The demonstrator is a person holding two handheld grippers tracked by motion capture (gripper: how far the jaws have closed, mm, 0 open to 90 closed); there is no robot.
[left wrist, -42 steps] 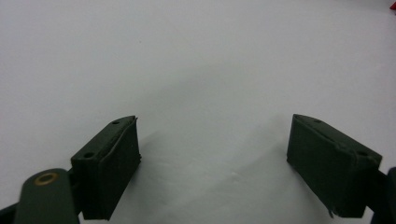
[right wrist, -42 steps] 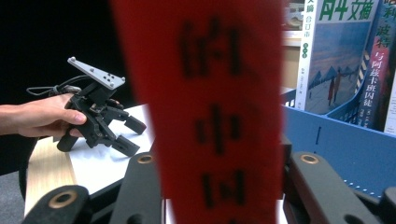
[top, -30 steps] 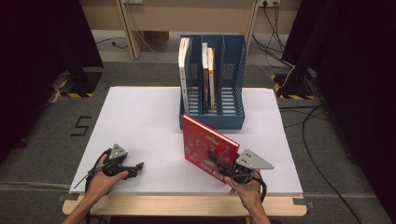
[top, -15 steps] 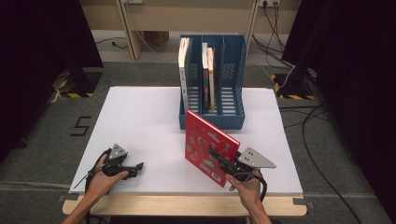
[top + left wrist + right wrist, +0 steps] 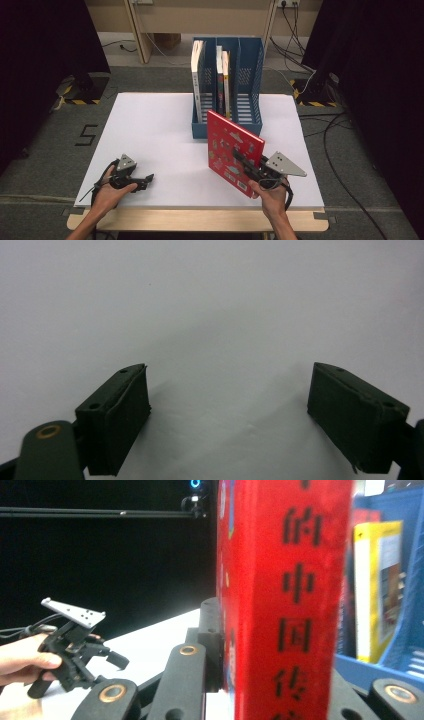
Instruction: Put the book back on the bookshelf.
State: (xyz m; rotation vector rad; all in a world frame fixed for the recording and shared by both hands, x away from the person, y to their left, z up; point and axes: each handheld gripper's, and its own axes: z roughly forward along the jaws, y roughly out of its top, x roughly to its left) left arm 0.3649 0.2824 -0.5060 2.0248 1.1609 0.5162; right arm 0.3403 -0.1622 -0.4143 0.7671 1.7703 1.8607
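Right gripper (image 5: 243, 163) clamps the red book (image 5: 231, 150): spine upright between its fingers (image 5: 186, 680), cover tilted up off the table (image 5: 150, 130), just in front of the blue rack (image 5: 250, 75). Its jaws have just closed the last bit onto the book. Left gripper (image 5: 145, 178) rests on the table well left of the book, fingers (image 5: 117, 412) wide apart with bare table between them.
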